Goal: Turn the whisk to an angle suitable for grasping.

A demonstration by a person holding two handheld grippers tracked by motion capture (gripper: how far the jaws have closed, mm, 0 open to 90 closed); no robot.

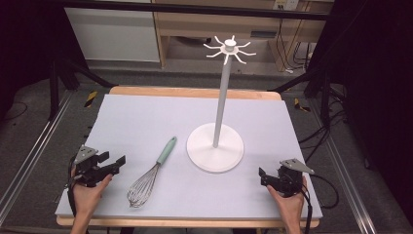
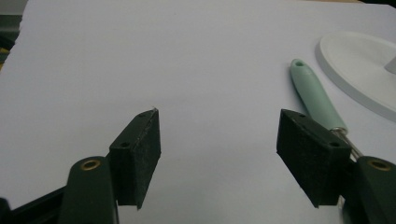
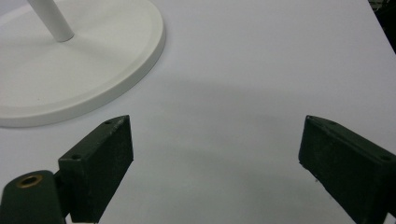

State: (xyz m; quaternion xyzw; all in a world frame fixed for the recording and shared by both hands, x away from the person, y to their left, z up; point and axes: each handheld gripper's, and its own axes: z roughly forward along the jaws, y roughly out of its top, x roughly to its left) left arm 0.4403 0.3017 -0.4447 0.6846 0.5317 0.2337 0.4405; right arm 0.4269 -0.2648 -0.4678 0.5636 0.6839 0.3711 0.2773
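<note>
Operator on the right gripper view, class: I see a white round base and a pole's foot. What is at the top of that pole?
Observer: The stand ends in a ring of curved white hooks, all bare.
Operator: Anything else on the mat?
Observer: A whisk with a mint-green handle lies left of the base, wires toward the person.
Operator: Is the left gripper holding it?
Observer: No. The left gripper is open with bare mat between its jaws; the whisk lies beside it.
</note>
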